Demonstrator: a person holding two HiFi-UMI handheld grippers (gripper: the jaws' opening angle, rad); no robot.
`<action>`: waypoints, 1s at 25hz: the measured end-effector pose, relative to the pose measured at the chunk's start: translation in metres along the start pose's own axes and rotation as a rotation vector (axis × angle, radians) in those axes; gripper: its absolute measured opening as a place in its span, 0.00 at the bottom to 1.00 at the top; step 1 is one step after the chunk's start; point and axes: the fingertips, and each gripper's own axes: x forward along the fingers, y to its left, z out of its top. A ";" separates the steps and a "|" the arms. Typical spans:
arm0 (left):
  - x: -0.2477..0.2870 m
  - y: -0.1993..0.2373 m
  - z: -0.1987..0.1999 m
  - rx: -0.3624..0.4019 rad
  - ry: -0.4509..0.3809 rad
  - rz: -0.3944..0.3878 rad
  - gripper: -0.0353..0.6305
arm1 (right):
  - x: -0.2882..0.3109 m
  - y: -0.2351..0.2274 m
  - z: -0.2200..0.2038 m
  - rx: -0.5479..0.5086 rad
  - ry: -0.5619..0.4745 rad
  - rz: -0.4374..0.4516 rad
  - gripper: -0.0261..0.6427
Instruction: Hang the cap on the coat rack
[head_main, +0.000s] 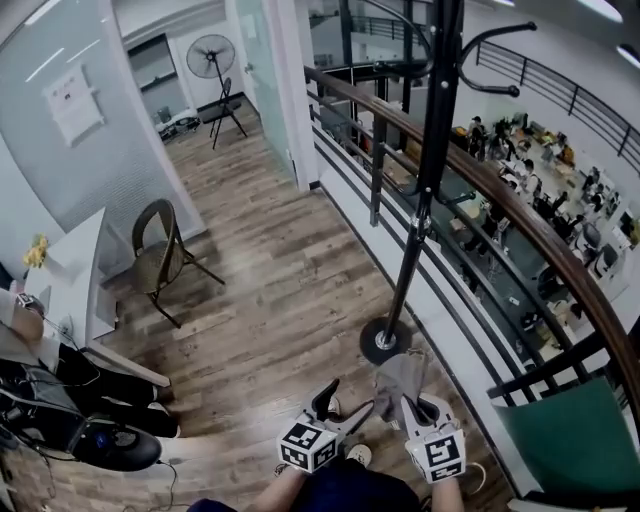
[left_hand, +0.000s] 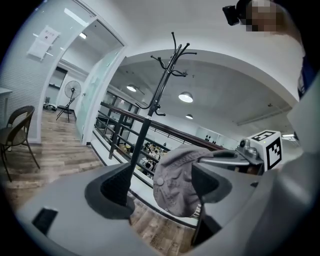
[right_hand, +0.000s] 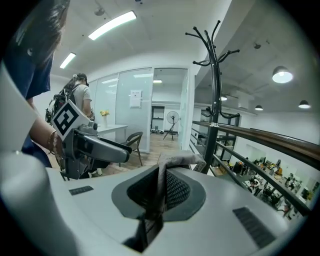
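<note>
Beside coat rack (head_main: 424, 185): left gripper (head_main: 350, 398), right gripper (head_main: 406, 402) with cap (head_main: 399, 374), abreast.

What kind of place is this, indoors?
Probably an upper gallery of an office building. A curved dark metal railing with a brown wooden handrail overlooks crowded office desks with seated people on the floor below, and frosted glass partition walls close off rooms beside the wood-patterned floor.

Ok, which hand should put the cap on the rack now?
Right. The right gripper is shut on the cap, and the rack stands just ahead of it. The left gripper is open and holds nothing.
</note>
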 end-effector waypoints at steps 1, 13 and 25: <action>0.004 0.007 0.001 -0.003 -0.002 0.010 0.62 | 0.004 -0.003 0.001 -0.008 0.007 0.002 0.07; 0.101 0.118 0.063 -0.033 -0.038 0.022 0.58 | 0.083 -0.048 0.046 -0.165 0.038 0.113 0.08; 0.168 0.190 0.112 -0.029 -0.014 -0.066 0.57 | 0.143 -0.062 0.092 -0.232 0.114 0.201 0.08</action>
